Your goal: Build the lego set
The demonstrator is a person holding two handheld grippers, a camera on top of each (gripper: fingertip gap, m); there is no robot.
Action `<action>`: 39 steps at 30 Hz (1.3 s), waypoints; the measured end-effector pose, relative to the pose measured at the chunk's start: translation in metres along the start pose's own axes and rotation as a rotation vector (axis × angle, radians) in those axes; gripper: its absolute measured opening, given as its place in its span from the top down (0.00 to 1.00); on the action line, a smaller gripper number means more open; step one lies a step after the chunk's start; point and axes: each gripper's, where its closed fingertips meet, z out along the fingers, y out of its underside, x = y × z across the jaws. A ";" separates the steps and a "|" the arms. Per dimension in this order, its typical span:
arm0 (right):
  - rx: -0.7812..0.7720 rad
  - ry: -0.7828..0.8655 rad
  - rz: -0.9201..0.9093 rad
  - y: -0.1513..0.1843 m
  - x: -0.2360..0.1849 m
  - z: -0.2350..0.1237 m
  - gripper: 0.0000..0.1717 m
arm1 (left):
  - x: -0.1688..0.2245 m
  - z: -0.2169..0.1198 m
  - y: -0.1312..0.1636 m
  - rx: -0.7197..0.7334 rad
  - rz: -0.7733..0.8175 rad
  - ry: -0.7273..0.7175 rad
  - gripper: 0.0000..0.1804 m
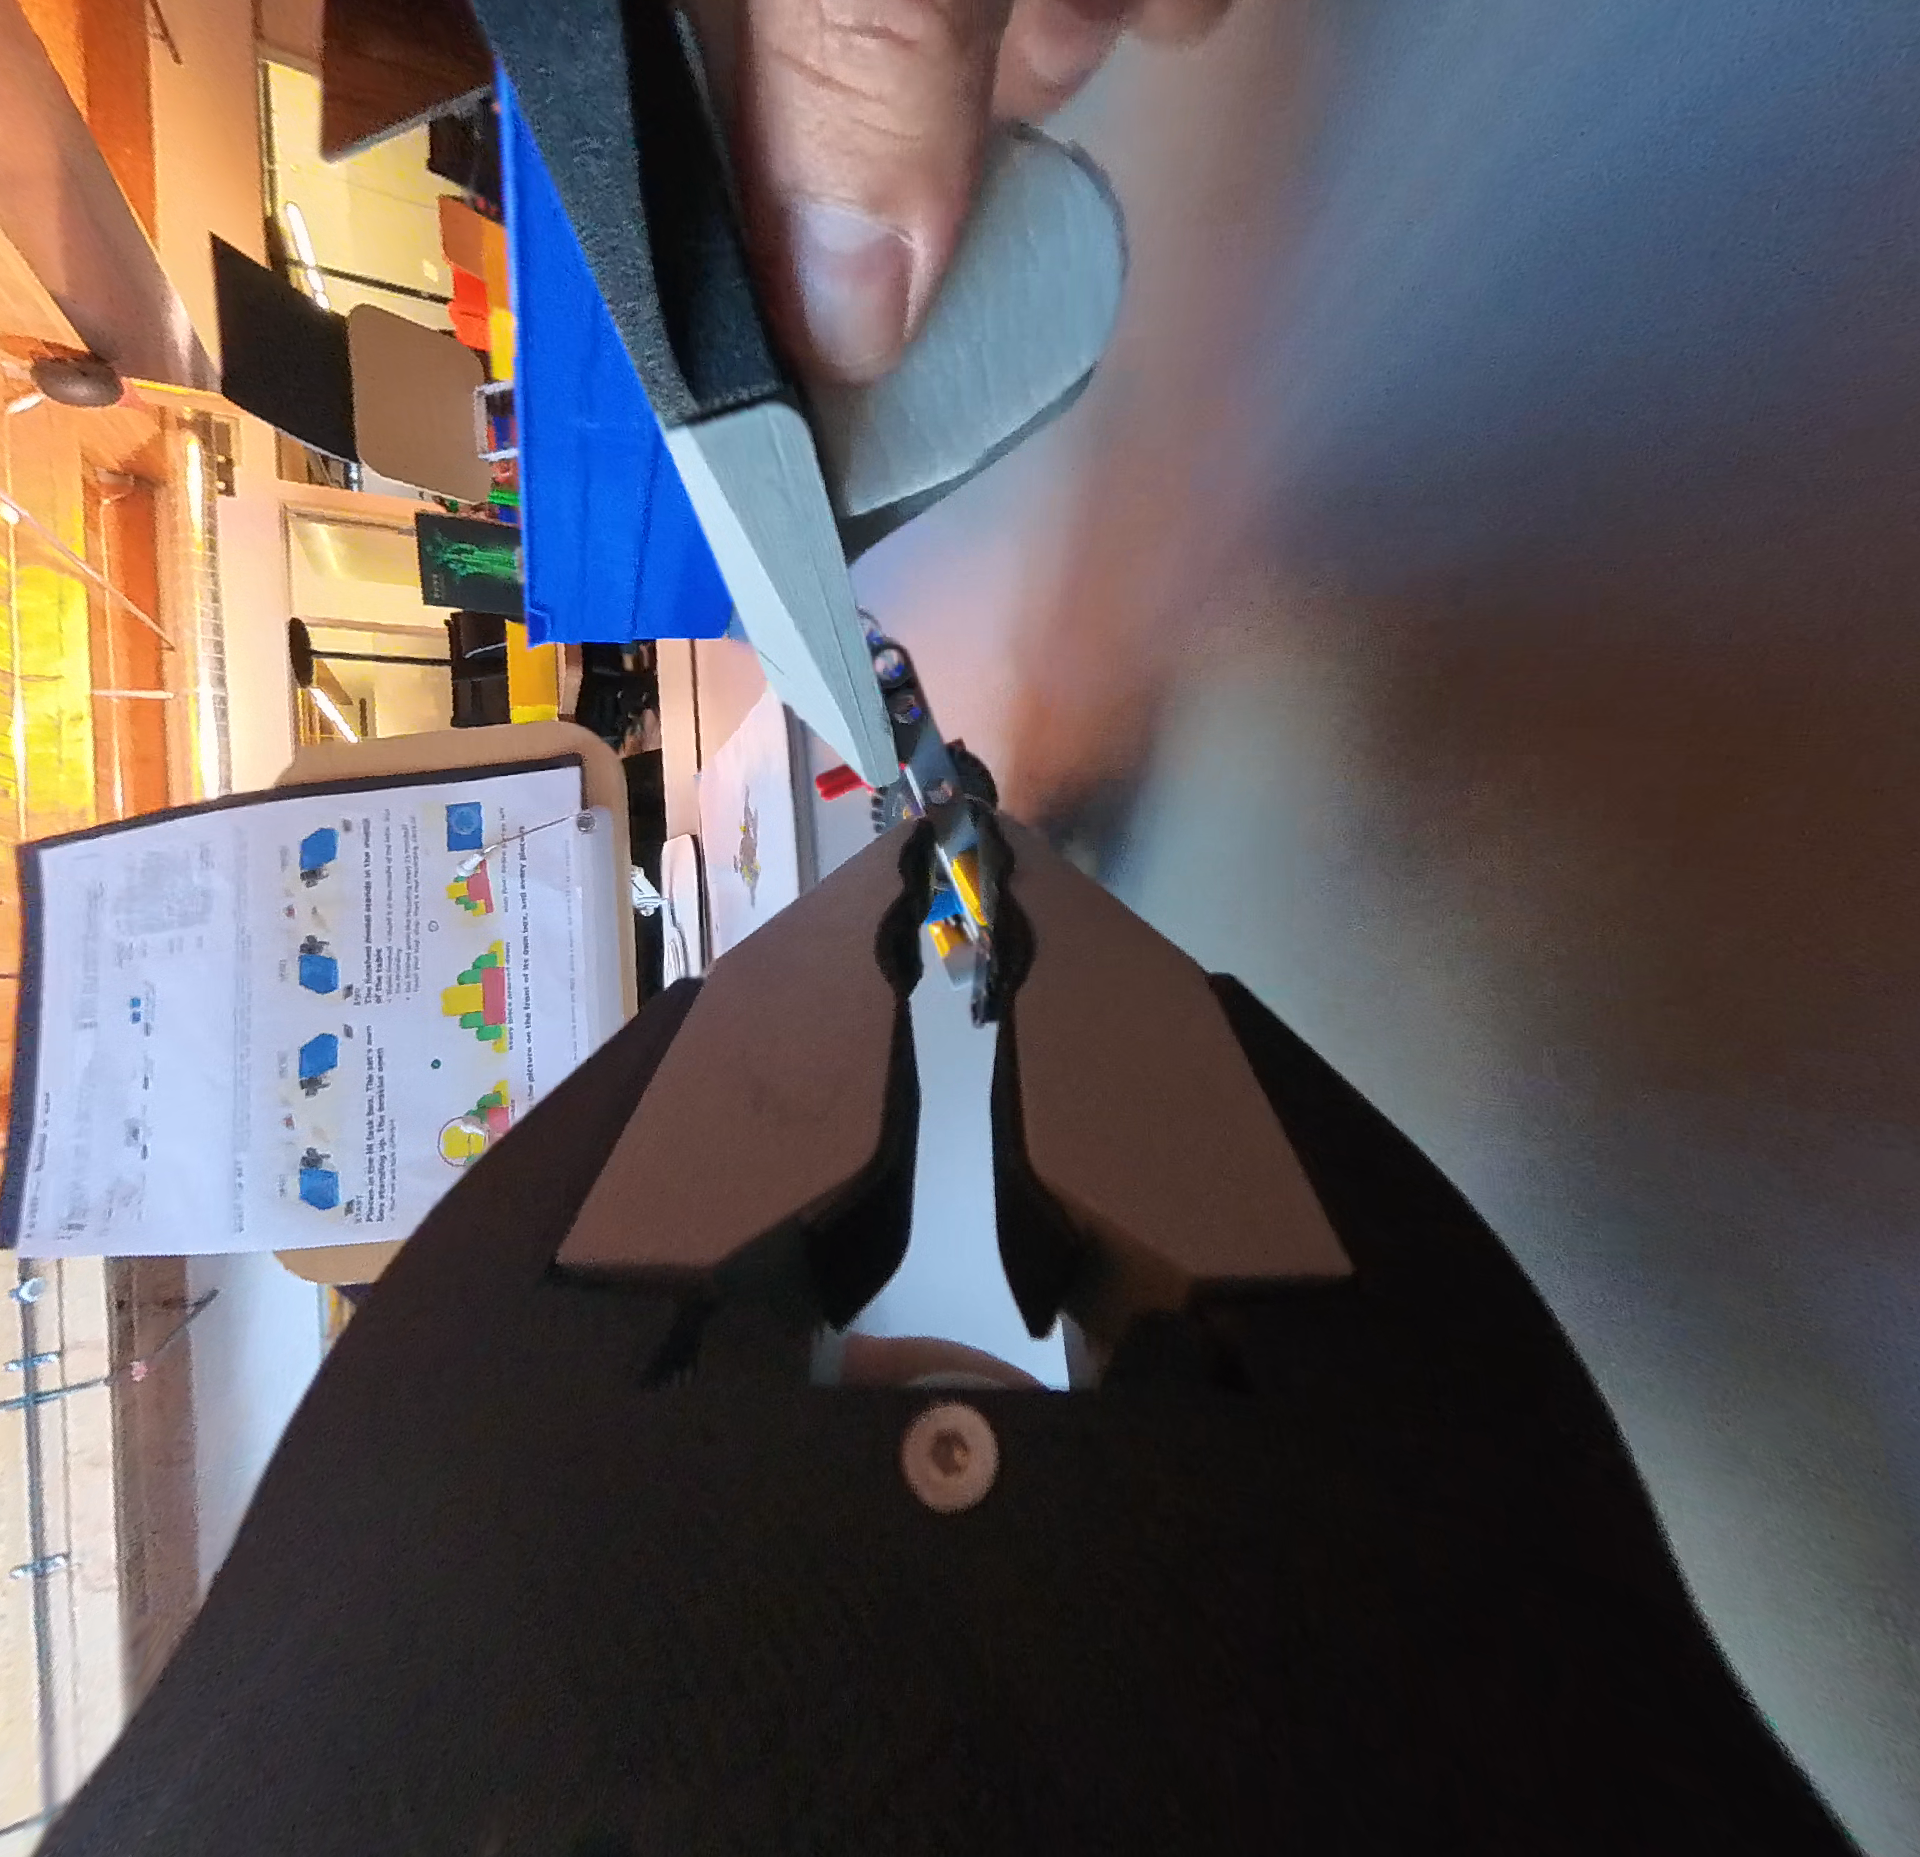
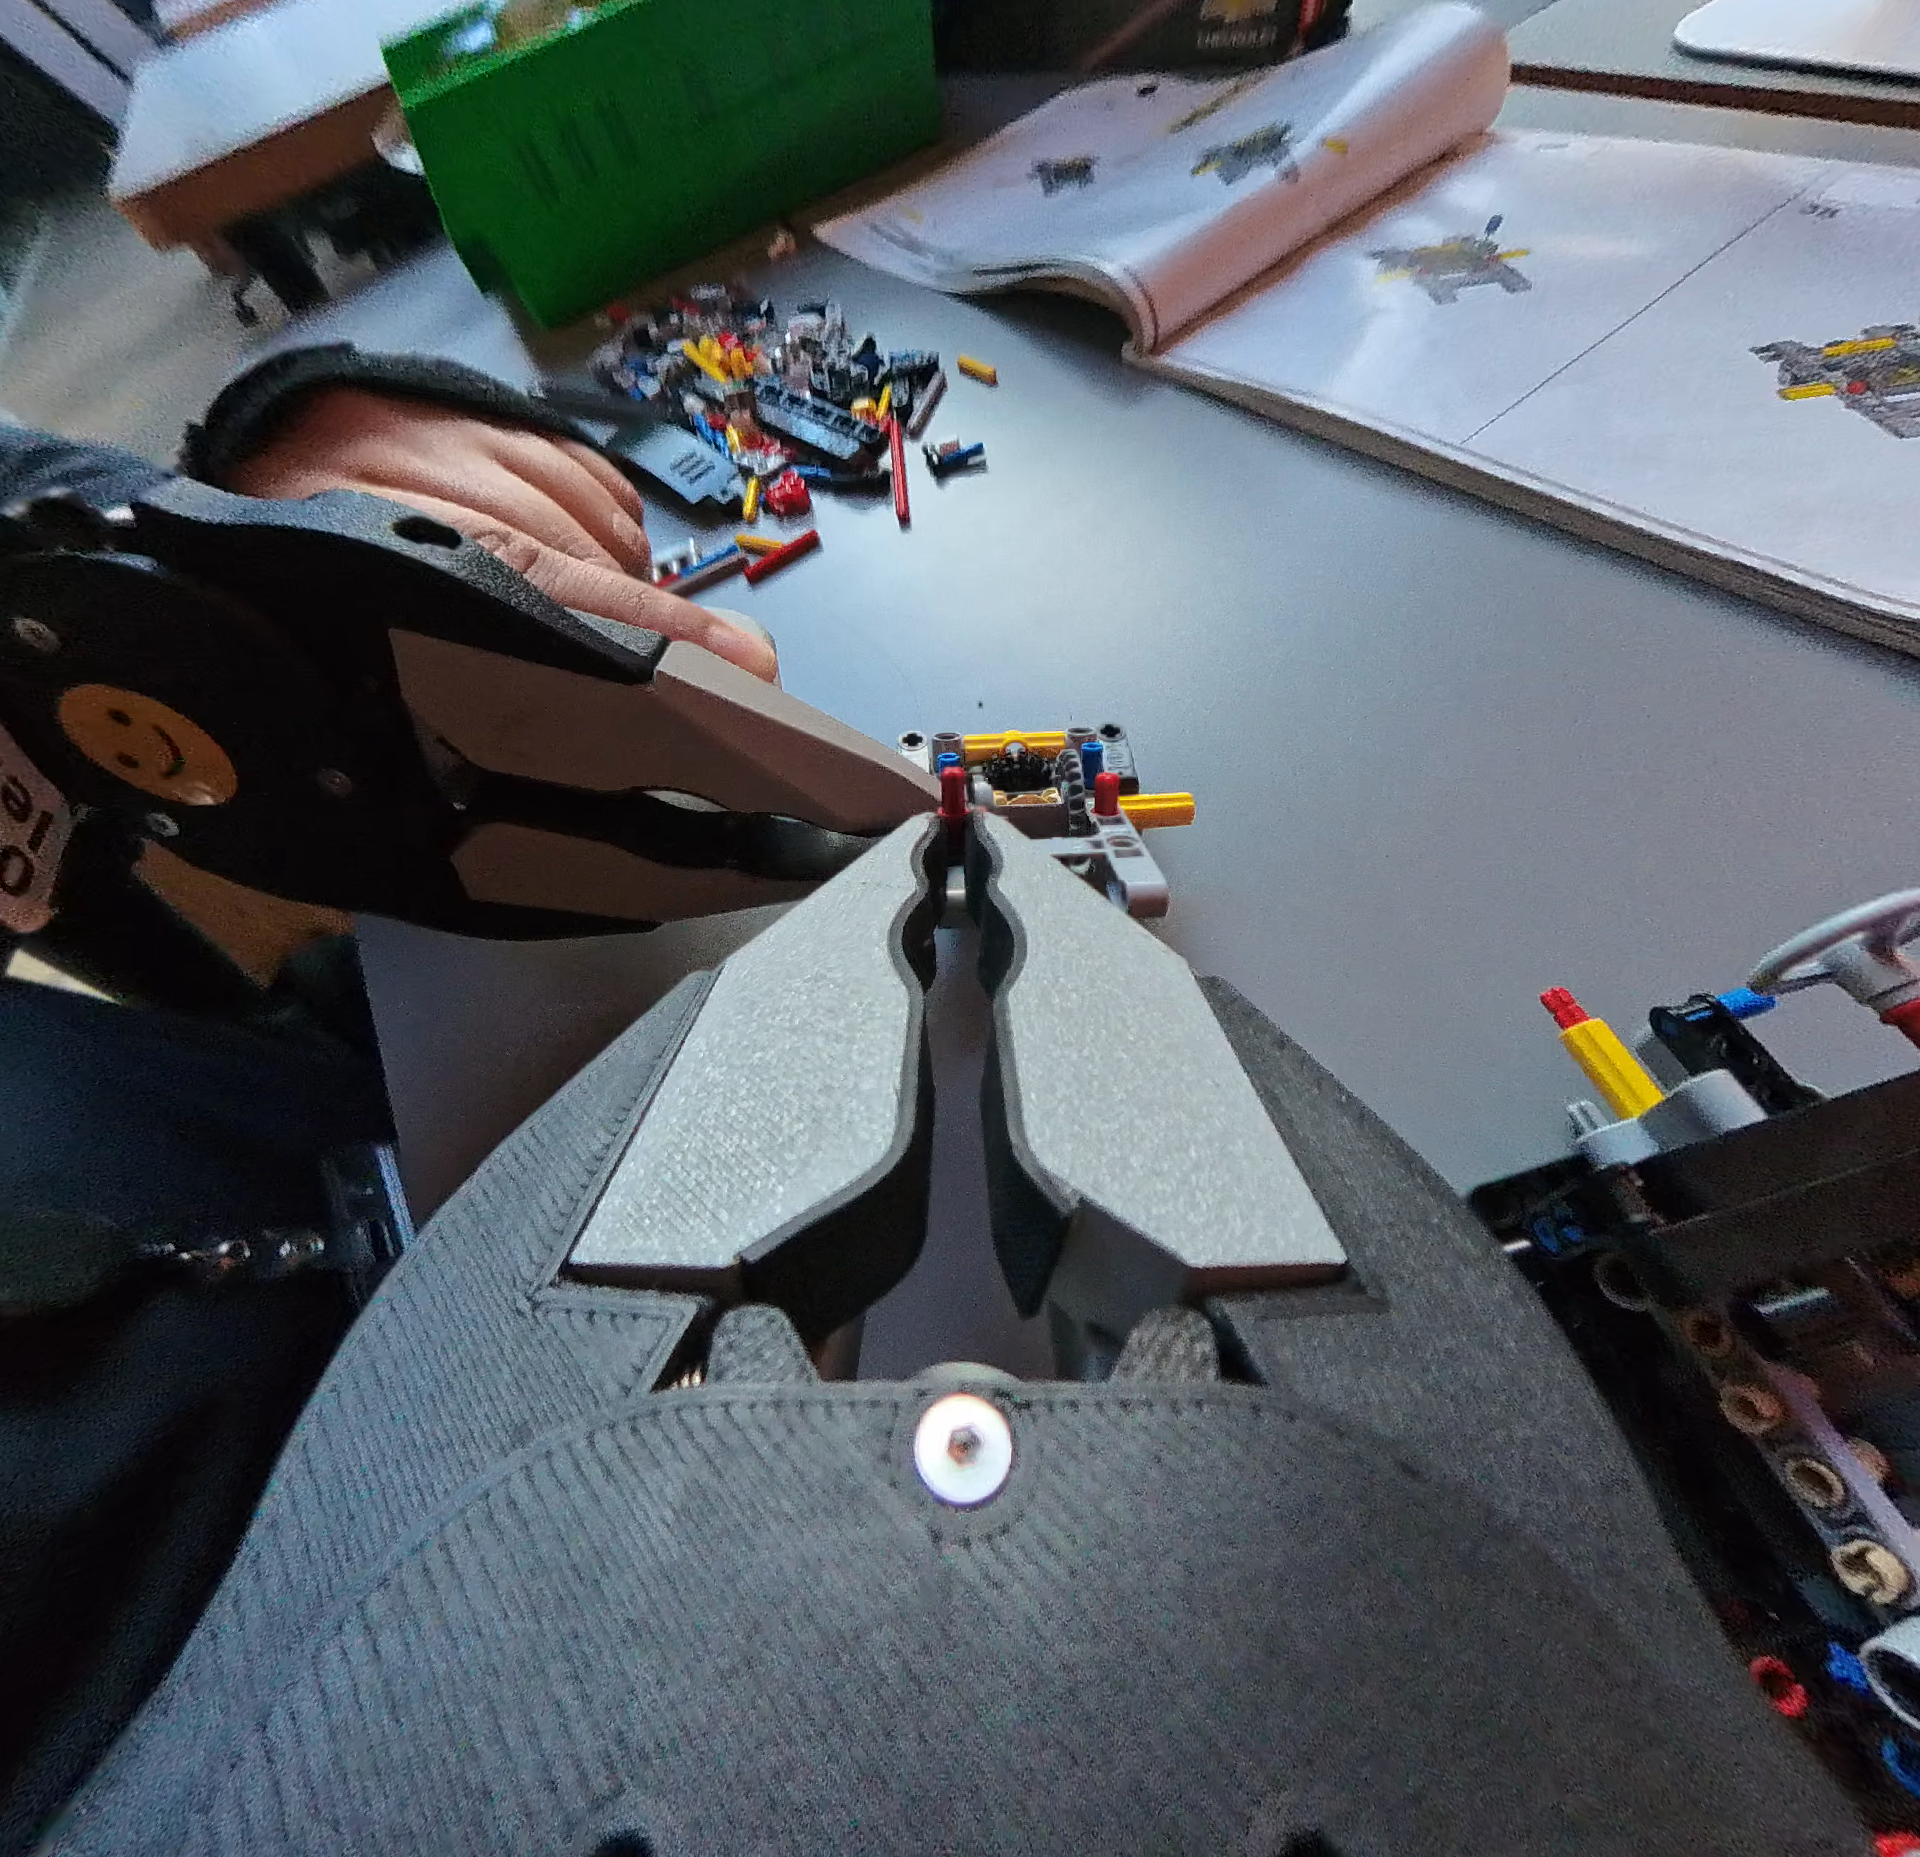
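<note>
Left wrist view: the left tool (image 1: pixel 951 877) is closed on a small brick assembly of grey, yellow and blue plastic parts (image 1: pixel 958 898), its dark wavy pads pressed against both sides. The tapered grey fingers of the right tool (image 1: pixel 883 768) come in from above with their tips at the top of that assembly, beside a short red plastic pin (image 1: pixel 836 781). A hand (image 1: pixel 862 145) grips the right tool's body. Farther off, a printed instruction sheet on a wooden board (image 1: pixel 312 1018) stands at the left; the right side of the view is blurred.

Right wrist view: the right tool (image 2: pixel 954 820) is shut on the short red plastic pin (image 2: pixel 952 791), which stands upright at the near left corner of the small brick assembly (image 2: pixel 1049 799) lying on the dark grey table (image 2: pixel 1351 716). The left tool (image 2: pixel 894 805) reaches in from the left, its tips at the assembly's left edge, held by a hand (image 2: pixel 499 498). Behind lie a pile of loose coloured brick parts (image 2: pixel 790 394), a green box (image 2: pixel 665 114) and an open instruction booklet (image 2: pixel 1455 249). A larger dark brick model (image 2: pixel 1745 1236) sits at the right edge.
</note>
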 end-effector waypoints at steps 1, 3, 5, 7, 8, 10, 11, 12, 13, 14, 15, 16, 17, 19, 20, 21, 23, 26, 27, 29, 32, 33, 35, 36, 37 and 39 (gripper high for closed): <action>0.024 -0.001 0.015 -0.004 0.001 0.000 1.00 | -0.003 0.000 0.001 -0.005 -0.012 -0.004 0.98; 0.076 0.008 0.033 -0.012 0.003 0.000 1.00 | -0.011 0.001 0.003 -0.013 -0.024 -0.039 0.98; 0.131 0.011 0.053 -0.019 0.005 -0.001 1.00 | -0.019 0.000 0.005 -0.010 -0.057 -0.044 0.98; 0.175 0.022 0.068 -0.026 0.007 -0.001 1.00 | -0.026 0.001 0.006 -0.016 -0.056 -0.054 0.98; 0.191 0.035 0.068 -0.028 0.009 0.000 1.00 | -0.026 0.001 0.007 -0.022 -0.056 -0.045 0.98; 0.377 0.081 0.100 -0.051 0.019 -0.010 1.00 | 0.002 -0.003 -0.021 0.123 -0.081 0.100 0.98; 0.397 0.068 0.148 -0.054 0.026 -0.009 1.00 | 0.021 -0.005 -0.033 0.132 -0.022 0.103 0.98; 0.390 0.028 0.190 -0.054 0.028 -0.006 1.00 | 0.024 -0.004 -0.038 0.111 0.062 0.012 0.98; 0.414 0.007 0.197 -0.056 0.028 -0.009 1.00 | 0.024 -0.001 -0.037 0.104 0.007 -0.018 0.98; 0.416 0.004 0.180 -0.056 0.027 -0.012 1.00 | 0.021 0.002 -0.030 0.094 -0.086 -0.006 0.97; 0.408 0.007 0.156 -0.054 0.025 -0.014 1.00 | 0.016 0.004 -0.021 0.084 -0.120 -0.002 0.97; 0.413 0.012 0.130 -0.054 0.024 -0.018 1.00 | 0.011 0.003 -0.015 0.089 -0.101 -0.016 0.97; 0.416 0.003 0.100 -0.054 0.020 -0.021 1.00 | 0.009 0.004 -0.010 0.083 -0.068 -0.034 0.98; 0.390 -0.047 0.061 -0.050 0.010 -0.021 1.00 | 0.011 0.005 -0.005 0.076 -0.008 -0.055 0.97; 0.397 -0.070 0.045 -0.050 0.006 -0.023 1.00 | 0.013 0.006 -0.003 0.073 0.009 -0.064 0.97; 0.407 -0.092 0.029 -0.050 0.001 -0.025 1.00 | 0.015 0.007 -0.003 0.073 0.018 -0.069 0.97; 0.403 -0.098 0.031 -0.048 0.001 -0.028 1.00 | 0.017 0.008 -0.006 0.082 -0.010 -0.060 0.90; 0.396 -0.120 0.021 -0.046 -0.001 -0.033 1.00 | 0.011 0.002 -0.007 0.083 -0.105 -0.032 0.78; 0.398 -0.144 0.020 -0.046 -0.004 -0.035 1.00 | 0.007 -0.003 -0.006 0.088 -0.129 -0.026 0.77; 0.410 -0.203 0.038 -0.048 -0.011 -0.039 1.00 | -0.005 -0.013 -0.004 0.103 -0.162 -0.034 0.79; 0.476 -0.297 0.087 -0.056 -0.025 -0.045 1.00 | -0.026 -0.023 -0.005 0.112 -0.347 0.003 0.83; 0.508 -0.326 0.100 -0.060 -0.030 -0.047 1.00 | -0.033 -0.026 -0.011 0.141 -0.455 0.036 0.83; 0.562 -0.376 0.114 -0.066 -0.041 -0.048 1.00 | -0.043 -0.036 -0.031 0.268 -0.682 0.142 0.86; 0.571 -0.397 0.114 -0.067 -0.046 -0.048 1.00 | -0.049 -0.041 -0.040 0.334 -0.787 0.198 0.86; 0.569 -0.415 0.111 -0.067 -0.051 -0.046 1.00 | -0.054 -0.046 -0.046 0.396 -0.876 0.253 0.86; 0.585 -0.440 0.105 -0.068 -0.059 -0.048 1.00 | -0.062 -0.052 -0.050 0.462 -1.005 0.326 0.94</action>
